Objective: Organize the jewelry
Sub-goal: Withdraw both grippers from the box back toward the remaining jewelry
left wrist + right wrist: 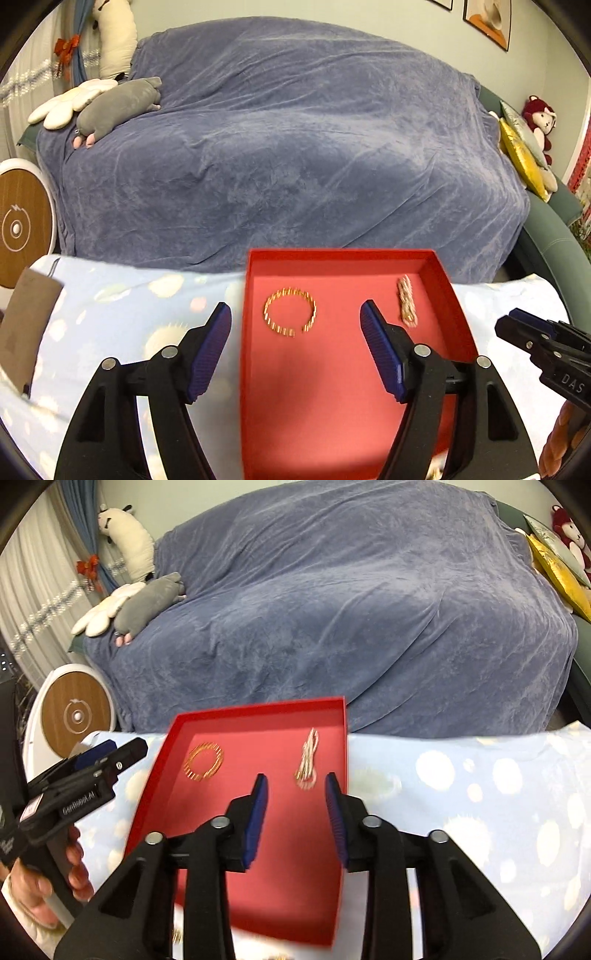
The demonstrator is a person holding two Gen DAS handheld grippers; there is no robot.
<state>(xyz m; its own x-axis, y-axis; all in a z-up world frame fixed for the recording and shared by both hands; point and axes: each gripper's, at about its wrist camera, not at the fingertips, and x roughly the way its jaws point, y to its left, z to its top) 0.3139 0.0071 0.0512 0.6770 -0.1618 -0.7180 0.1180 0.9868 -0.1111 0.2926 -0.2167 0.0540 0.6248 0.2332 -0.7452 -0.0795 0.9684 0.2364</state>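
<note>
A shallow red tray (332, 387) (236, 723) lies on the pale blue patterned cloth. Inside it rests a gold ring-shaped bracelet (290, 312) (203, 762) on the left and a folded gold chain (406, 301) (307, 763) on the right. My left gripper (295, 317) hangs open over the tray's left side, its fingers straddling the tray's left wall with the bracelet lying between and beyond them, nothing held. My right gripper (296, 788) hovers open just short of the chain, empty. Each gripper shows in the other's view: the right (515, 323), the left (122, 751).
A sofa under a blue-grey throw (295, 129) fills the background, with plush toys (122, 99) at its left and cushions (521, 155) at its right. A round wooden-faced object (22, 229) stands at the left. A brown card (26, 325) lies on the cloth.
</note>
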